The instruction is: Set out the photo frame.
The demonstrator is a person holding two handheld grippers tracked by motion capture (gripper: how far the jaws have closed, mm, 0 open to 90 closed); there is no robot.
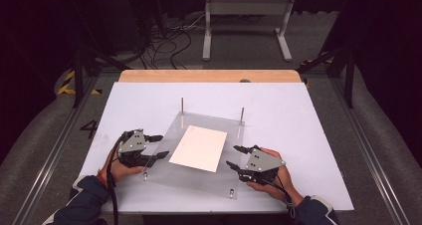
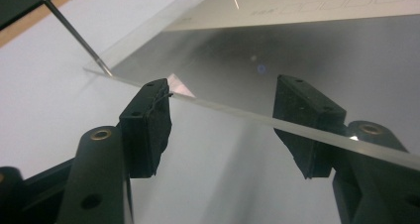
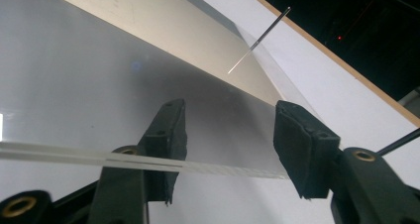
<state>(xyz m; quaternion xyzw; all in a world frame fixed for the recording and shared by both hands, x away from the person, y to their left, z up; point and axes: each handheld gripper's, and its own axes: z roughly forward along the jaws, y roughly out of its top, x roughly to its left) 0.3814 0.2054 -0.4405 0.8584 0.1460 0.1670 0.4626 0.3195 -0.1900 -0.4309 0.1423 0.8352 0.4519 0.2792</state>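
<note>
Clear acrylic plate carries a white sheet, between two tools.

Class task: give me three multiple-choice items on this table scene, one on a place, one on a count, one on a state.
1. Where does the paper lie?
A. on the clear plate
B. on the floor
C. in a hand

2. How many thin upright rods stand at the plate's far edge?
A. none
B. two
C. five

3. How do the left claw's jaws stand?
A. clamped on the paper
B. apart at the plate's edge
C. shut on a rod

A: the sheet rests mid-plate. B: one rod at each far corner. B: a gap shows between the jaws.
</note>
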